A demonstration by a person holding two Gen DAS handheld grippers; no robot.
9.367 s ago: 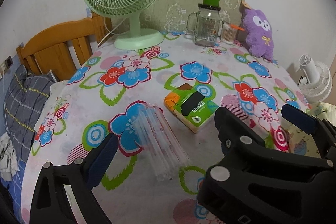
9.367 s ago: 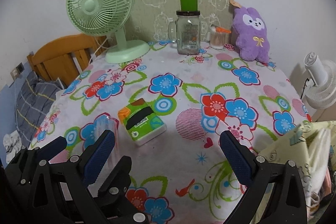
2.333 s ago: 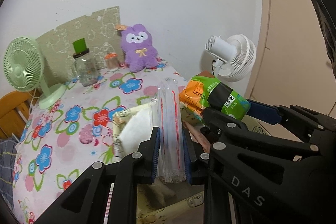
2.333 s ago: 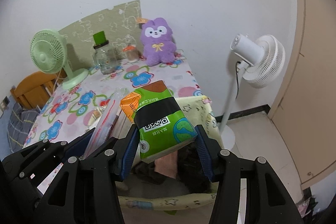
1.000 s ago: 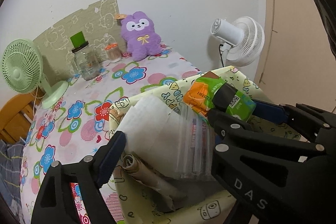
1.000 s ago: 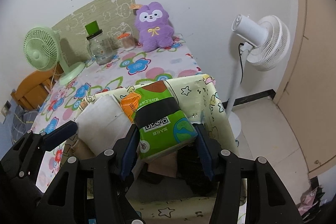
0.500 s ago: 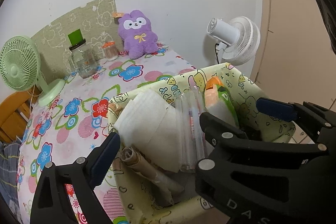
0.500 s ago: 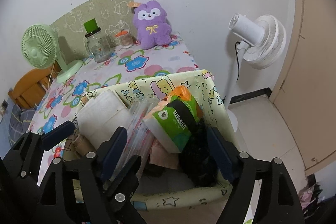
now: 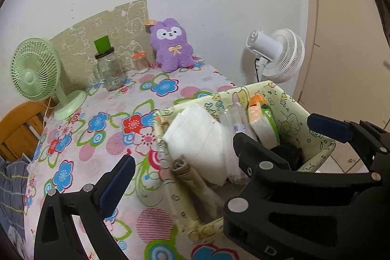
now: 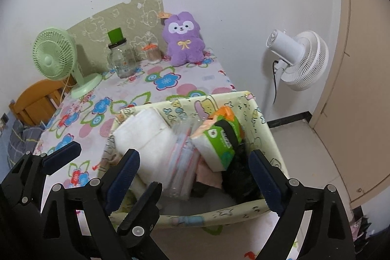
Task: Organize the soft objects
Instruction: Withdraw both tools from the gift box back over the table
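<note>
The right gripper (image 10: pixel 195 167) is hanging over the yellow fabric bin (image 10: pixel 265 128), and its jaws are opening with nothing pressed between the blue pads; the tissue pack (image 10: pixel 219 138) is lying loose below them. The left gripper (image 9: pixel 180 157) is also opening wide, gripping nothing, its pads well apart on either side of the bin's near corner.

The right wrist view is showing the whole inside of the bin: the tissue pack at about two o'clock from the bin's middle, the clear straw bundle (image 10: pixel 181 162) at the centre, a white folded pad (image 10: pixel 146 135) at nine o'clock, and something black (image 10: pixel 240 174) with a pink cloth (image 10: pixel 207 174) at four to five o'clock. It is also showing the floor and a dark baseboard behind the bin.

The left wrist view is looking from the table (image 9: pixel 97 138) side, so the right gripper's near finger is covering much of the bin (image 9: pixel 292 123). The tissue pack (image 9: pixel 263 123) is showing only edge-on there, and the straw bundle (image 9: pixel 234 121) is mostly hidden behind the white pad (image 9: pixel 195 138). This view alone is showing a brown paper roll (image 9: pixel 185 169) along the bin's left wall.

In the right wrist view the tissue pack is leaning tilted, its long axis running from eleven o'clock to five o'clock, orange end up. The straw bundle's long axis is running from one o'clock down to seven o'clock.

A purple plush (image 10: pixel 185 38), a glass jar (image 10: pixel 120 60) and a green fan (image 10: pixel 54 55) are standing at the table's far edge.
</note>
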